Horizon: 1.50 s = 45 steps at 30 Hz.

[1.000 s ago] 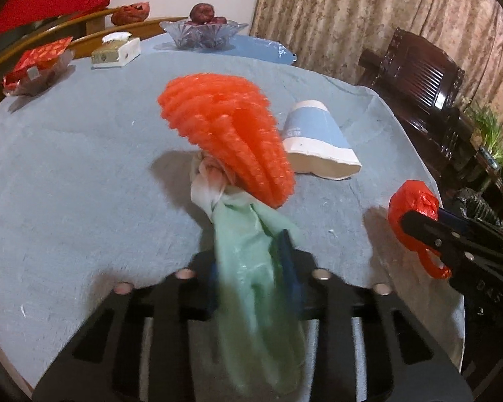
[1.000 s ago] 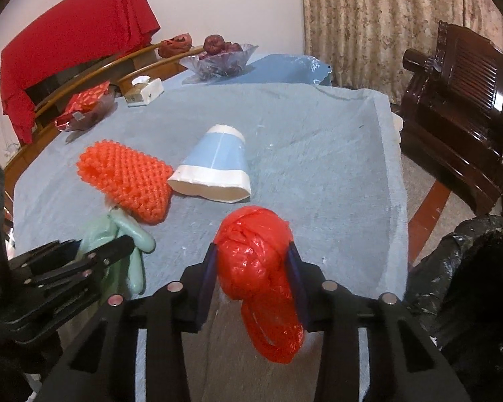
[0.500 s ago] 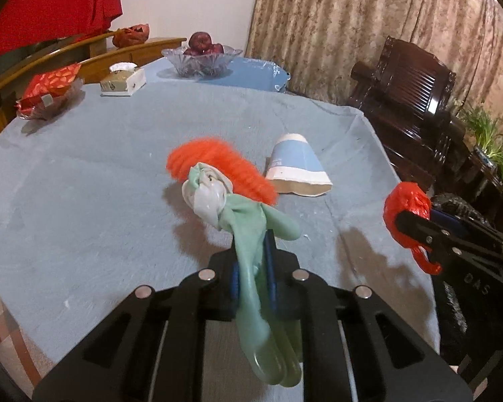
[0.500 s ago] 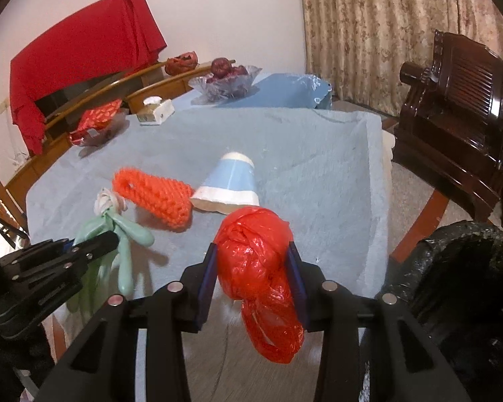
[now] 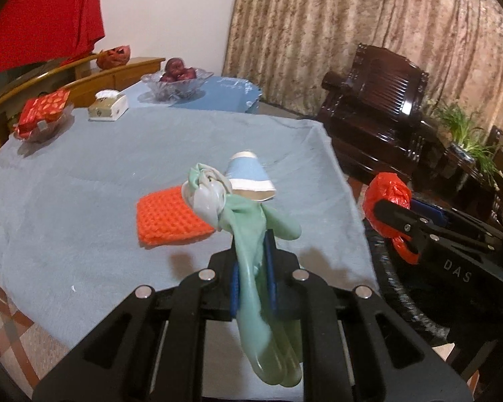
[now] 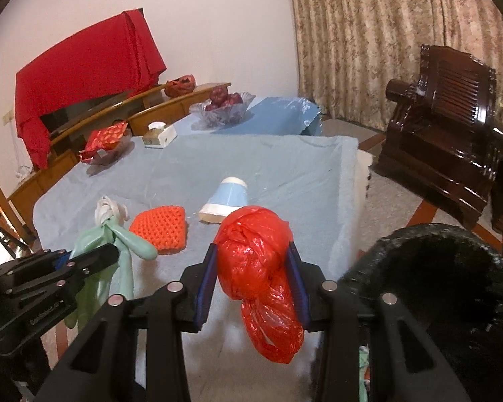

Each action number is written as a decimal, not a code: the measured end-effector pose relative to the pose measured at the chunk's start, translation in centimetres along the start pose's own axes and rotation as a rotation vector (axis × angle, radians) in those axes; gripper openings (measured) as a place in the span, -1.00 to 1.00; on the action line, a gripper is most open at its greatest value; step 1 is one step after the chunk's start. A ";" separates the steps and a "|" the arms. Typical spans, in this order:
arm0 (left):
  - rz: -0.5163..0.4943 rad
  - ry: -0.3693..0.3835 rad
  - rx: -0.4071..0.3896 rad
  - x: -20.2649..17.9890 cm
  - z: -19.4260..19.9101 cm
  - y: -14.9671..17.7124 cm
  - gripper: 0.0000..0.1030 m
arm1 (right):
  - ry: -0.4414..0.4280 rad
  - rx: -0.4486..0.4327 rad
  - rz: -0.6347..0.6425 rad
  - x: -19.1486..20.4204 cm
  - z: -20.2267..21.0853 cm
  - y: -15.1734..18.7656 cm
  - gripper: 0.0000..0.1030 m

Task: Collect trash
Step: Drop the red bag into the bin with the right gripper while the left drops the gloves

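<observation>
Blue-grey cloth (image 5: 84, 201) covers the table (image 6: 285, 174) ahead of both grippers, with patterned curtains (image 5: 352, 33) behind. Clamped between the blue pads of the left gripper (image 5: 253, 268) is a pale green rubber glove (image 5: 251, 234): its knotted whitish end sticks up beyond the fingertips and its fingers dangle below them, clear of the cloth. The right gripper (image 6: 253, 274) is closed on a crumpled red plastic bag (image 6: 251, 251), whose loose tail hangs beneath the jaws. Just beyond the left gripper's tips, on the cloth, lies an orange knitted pad (image 5: 167, 217), and beside that a blue-and-white paper cup (image 5: 249, 176) on its side. To the right of the right gripper, close by and lower, gapes a black-lined trash bin (image 6: 436, 284). Farther off stand a glass fruit bowl (image 6: 223, 109), a tissue box (image 6: 159, 135) and a dark wooden armchair (image 6: 446, 127).
</observation>
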<state>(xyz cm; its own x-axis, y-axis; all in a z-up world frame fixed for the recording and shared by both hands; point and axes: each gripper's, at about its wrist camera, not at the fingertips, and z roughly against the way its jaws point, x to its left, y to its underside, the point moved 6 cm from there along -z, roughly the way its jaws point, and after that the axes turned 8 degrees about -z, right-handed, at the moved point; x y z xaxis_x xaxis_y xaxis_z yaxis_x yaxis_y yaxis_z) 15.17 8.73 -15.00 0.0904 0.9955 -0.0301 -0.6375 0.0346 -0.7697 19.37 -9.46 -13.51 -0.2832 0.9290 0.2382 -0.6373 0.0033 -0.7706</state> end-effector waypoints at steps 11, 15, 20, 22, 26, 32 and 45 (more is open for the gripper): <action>-0.073 0.069 -0.046 -6.0 1.6 -1.3 -0.77 | 0.071 -0.069 -0.052 -4.7 5.8 -0.4 -0.23; -0.100 0.102 -0.055 -8.4 1.6 -1.8 -0.77 | 0.102 -0.086 -0.074 -6.5 7.4 -0.3 -0.23; -0.132 0.140 -0.065 -11.1 1.4 -2.3 -0.77 | 0.148 -0.101 -0.100 -9.1 9.1 0.0 -0.23; -0.149 0.160 -0.069 -12.4 1.2 -2.5 -0.77 | 0.167 -0.105 -0.107 -10.1 9.7 0.1 -0.23; -0.174 0.199 -0.076 -14.9 0.7 -3.0 -0.77 | 0.206 -0.111 -0.127 -12.2 10.7 0.6 -0.23; -0.226 0.266 -0.077 -18.6 -0.4 -3.3 -0.77 | 0.260 -0.115 -0.161 -15.5 12.0 1.2 -0.23; -0.305 0.335 -0.042 -24.4 -3.8 -2.4 -0.76 | 0.335 -0.105 -0.219 -20.4 13.4 2.7 -0.23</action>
<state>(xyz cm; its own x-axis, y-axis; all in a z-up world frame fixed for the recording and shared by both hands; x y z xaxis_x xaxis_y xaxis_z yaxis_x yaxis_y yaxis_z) 17.42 -15.93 -14.88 0.5162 0.8565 0.0030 -0.5124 0.3116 -0.8002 13.83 -33.38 -12.53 0.1110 0.9713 0.2105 -0.5749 0.2356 -0.7836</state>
